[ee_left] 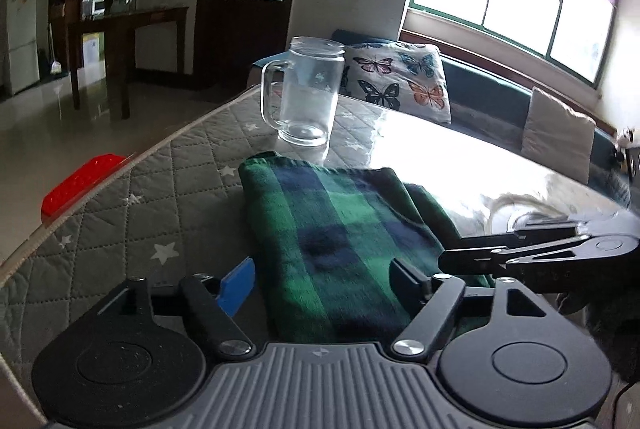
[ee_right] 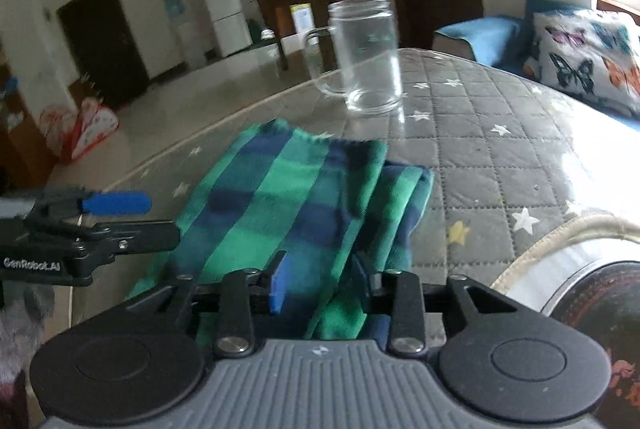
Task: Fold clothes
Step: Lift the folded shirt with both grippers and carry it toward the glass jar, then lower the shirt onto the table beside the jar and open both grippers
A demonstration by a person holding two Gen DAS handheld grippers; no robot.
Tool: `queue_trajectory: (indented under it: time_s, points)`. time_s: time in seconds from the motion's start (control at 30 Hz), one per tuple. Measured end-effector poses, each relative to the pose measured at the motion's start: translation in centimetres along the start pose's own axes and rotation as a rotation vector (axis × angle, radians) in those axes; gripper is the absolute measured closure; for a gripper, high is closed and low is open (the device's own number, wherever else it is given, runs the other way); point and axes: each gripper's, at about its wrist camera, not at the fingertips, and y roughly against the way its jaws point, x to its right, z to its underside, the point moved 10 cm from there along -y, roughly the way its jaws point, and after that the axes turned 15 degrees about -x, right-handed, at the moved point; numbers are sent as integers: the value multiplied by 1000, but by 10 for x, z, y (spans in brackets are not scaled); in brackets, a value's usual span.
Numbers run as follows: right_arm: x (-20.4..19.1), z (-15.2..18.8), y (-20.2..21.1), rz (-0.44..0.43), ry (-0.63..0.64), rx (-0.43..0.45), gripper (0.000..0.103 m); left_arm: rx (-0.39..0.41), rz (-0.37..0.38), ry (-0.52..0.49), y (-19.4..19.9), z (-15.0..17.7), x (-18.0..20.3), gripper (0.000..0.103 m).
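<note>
A: What fills the middle of the frame?
B: A folded cloth (ee_left: 340,241) on the worktop (ee_left: 132,221), with the left claw (ee_left: 324,283) spread wide across its near edge.
A: And further up?
B: A mug (ee_left: 306,91) just beyond the cloth; the right claw (ee_left: 452,259) at right.

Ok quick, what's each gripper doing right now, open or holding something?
Left gripper: open, fingers on either side of the plaid cloth, not clamped.
Right gripper: open, over the cloth's near edge, nothing held.
</note>
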Motion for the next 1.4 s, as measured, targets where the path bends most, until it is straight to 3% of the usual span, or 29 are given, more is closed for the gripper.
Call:
queue_trajectory:
  time_s: [0.07,0.17,0.37,0.47,0.6,0.8,1.1,1.2,1.4]
  points:
    - [-7,8,7,17,39,0,64,2,-17,-18,3,8,3,19]
    - [-16,23,18,49,94,1,53,-5,-25,-32,7,21,6,17]
    - [-4,51,20,144,97,-24,52,-14,-68,-49,13,47,5,15]
    - [4,56,29,130,46,-6,52,-20,-80,-46,17,60,1,11]
    - [-4,55,41,145,70,33,51,-39,-108,-43,17,75,-5,11]
    - [-21,43,38,134,106,67,44,-24,-130,-6,17,75,-13,11]
    - [-25,46,10,169,133,23,43,-43,-191,78,8,80,-35,13]
    - [-18,50,5,179,120,6,43,-58,-223,103,7,85,-46,19]
    - [-16,50,10,164,105,16,42,-14,-190,109,23,78,-45,19]
